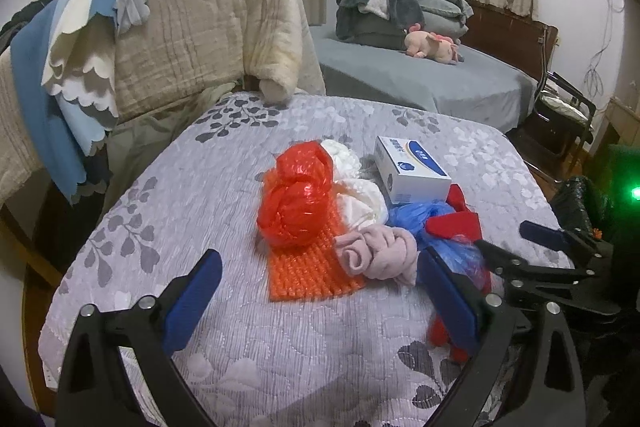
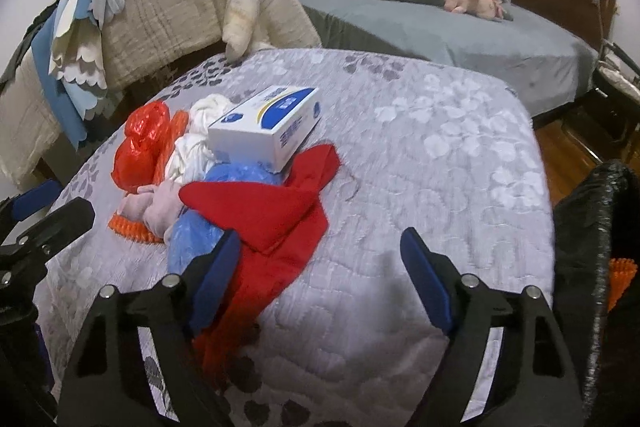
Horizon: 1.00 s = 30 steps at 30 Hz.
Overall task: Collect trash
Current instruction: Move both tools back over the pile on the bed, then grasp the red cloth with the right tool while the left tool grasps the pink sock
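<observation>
From my left camera the blue bag (image 1: 436,223) is mostly hidden under the red cloth (image 1: 454,223) and behind my own finger, and the box (image 1: 414,173) print is too small to read. A black bin bag (image 2: 592,227) is cut off at the right edge of the right view, well right of the box; I cannot see inside beyond a bit of orange.

My left tongs (image 1: 316,291) are spread wide and hold nothing, hovering over the orange mat (image 1: 308,267) nearer me than the box. My right tongs (image 2: 320,267) stand apart, gripping nothing; the left finger overlaps the red cloth, but I cannot tell if it touches.

The trash heap lies on the surface (image 2: 420,155) left of the box: red bag (image 1: 296,199), white bag (image 1: 360,187), pink cloth (image 1: 376,253).
</observation>
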### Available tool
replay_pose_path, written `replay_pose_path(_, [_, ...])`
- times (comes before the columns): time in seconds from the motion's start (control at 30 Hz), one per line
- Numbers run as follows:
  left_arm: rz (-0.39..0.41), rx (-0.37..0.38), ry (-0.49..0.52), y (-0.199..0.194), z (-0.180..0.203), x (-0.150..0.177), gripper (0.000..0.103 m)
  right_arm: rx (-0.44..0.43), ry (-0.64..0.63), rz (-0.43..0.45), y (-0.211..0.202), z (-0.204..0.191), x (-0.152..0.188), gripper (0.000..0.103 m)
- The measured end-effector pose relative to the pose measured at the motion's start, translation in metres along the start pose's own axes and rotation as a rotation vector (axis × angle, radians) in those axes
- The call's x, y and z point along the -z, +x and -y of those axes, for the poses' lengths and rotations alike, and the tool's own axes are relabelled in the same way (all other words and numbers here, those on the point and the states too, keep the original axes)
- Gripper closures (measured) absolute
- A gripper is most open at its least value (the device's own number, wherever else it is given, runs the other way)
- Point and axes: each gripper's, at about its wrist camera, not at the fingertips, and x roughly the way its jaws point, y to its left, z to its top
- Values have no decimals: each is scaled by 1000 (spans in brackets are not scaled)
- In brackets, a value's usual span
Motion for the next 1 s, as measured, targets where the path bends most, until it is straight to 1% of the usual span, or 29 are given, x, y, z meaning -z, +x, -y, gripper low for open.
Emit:
replay_pose_path(0.07, [-1, 0, -2, 1, -1, 0, 7, -12, -4, -12, 4, -2, 1, 32])
replay_pose_path(0.13, [-3, 1, -6, 3, -1, 0, 7, -32, -3, -31, 10, -4, 1, 41])
replay_pose_path(0.2, [-5, 3, -6, 4, -2, 0, 7, -73, -2, -57, 15, -4, 1, 63])
replay_pose_path(0.23, [-7, 4, -5, 4, -1, 0, 7, -94, -6, -68, 16, -5, 2, 69])
replay_pose_path(0.27, [-7, 6, -4, 5, -1, 0, 7, -106, -10, -73, 16, -6, 2, 78])
replay_pose_path(0.3, [-8, 8, -4, 5, 0, 0, 8, -118, -17, -74, 15, -8, 2, 82])
replay_pose_path(0.33, [-9, 10, -4, 5, 1, 0, 8, -122, -21, -72, 13, -9, 2, 89])
replay_pose_path(0.37, [-10, 12, -4, 6, 1, 0, 8, -128, -27, -67, 11, -10, 2, 93])
replay_pose_path(0.47, [-10, 17, -1, 6, 4, 0, 8, -134, -16, -54, 1, -6, 1, 95])
replay_pose_path(0.57, [-11, 25, 5, 6, 7, 0, 9, -121, -8, -31, -13, 3, -2, 95])
replay_pose_path(0.73, [-19, 44, 7, 13, 17, 0, 19, -86, 12, -5, -31, 24, -6, 95])
replay_pose_path(0.8, [-23, 47, 12, 17, 21, -1, 26, -72, 12, 6, -35, 30, -8, 95])
replay_pose_path(1.0, [-25, 48, 29, 30, 33, -2, 28, -53, 12, 15, -39, 39, -10, 95])
